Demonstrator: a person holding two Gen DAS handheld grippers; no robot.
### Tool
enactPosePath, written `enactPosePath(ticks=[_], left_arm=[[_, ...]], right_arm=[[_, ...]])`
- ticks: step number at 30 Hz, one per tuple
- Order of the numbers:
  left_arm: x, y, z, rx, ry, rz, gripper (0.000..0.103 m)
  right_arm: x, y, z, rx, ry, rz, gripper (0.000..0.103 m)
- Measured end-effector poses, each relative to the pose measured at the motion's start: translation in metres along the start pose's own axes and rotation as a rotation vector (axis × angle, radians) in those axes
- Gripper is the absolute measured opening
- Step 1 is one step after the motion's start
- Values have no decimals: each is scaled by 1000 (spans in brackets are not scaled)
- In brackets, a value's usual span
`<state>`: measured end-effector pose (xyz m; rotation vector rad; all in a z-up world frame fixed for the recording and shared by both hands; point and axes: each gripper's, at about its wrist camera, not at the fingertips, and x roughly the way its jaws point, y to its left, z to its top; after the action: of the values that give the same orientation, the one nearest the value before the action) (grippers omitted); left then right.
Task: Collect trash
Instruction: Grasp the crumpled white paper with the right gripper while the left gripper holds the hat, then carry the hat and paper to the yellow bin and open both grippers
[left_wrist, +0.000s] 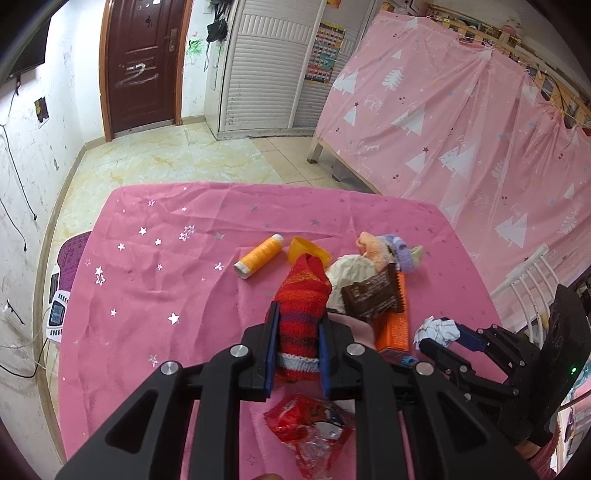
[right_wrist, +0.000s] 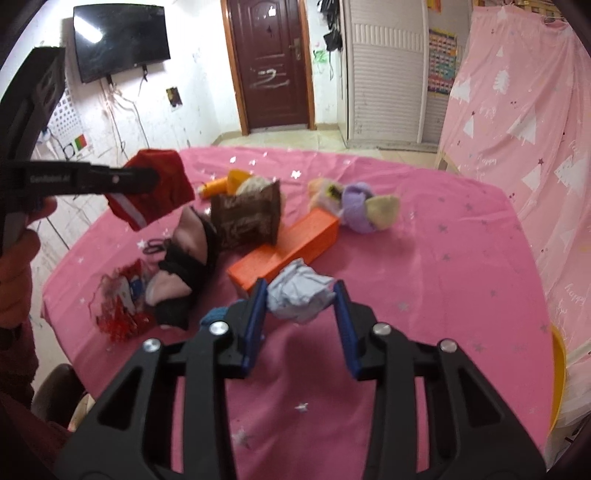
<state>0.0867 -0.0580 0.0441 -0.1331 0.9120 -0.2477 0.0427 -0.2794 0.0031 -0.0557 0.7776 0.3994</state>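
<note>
The left tool (left_wrist: 297, 325) is clamped tight on a red striped sock (left_wrist: 303, 291) and is held clear above the pink-covered bench (left_wrist: 147, 280), as the right wrist view confirms. The right tool (right_wrist: 301, 295) is partly closed around a crumpled wad of pale paper (right_wrist: 298, 293) lying near the bench's front edge, just in front of the orange box (right_wrist: 284, 247). The blue pads appear to flank the wad, but whether both press on it cannot be told; a sliver of gap seems to remain on the right side.

Several risks are judged from this. If the tool is lifted before the wad is properly pinched, the light paper may be dropped or flicked toward the bench edge. Since the wad sits close to the box, the box could be nudged by the left finger. The loose cloth might be caught under the fingertips and dragged, shifting the brown wrapper (right_wrist: 245, 219), the red plastic wrapper (right_wrist: 120, 299) and the other trash. The sock, probably not trash, could be binned by mistake.
</note>
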Motion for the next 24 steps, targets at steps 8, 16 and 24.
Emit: enactPosePath(ticks=[8, 16, 24], left_arm=[[-11, -44, 13, 76, -29, -25, 12], [-1, -105, 23, 145, -19, -71, 12], [24, -166, 28, 192, 31, -137, 12]], right_arm=[[-31, -47, -1, 96, -78, -44, 35], [-62, -105, -11, 178, -121, -128, 35], [-86, -167, -26, 268, -151, -215, 35]])
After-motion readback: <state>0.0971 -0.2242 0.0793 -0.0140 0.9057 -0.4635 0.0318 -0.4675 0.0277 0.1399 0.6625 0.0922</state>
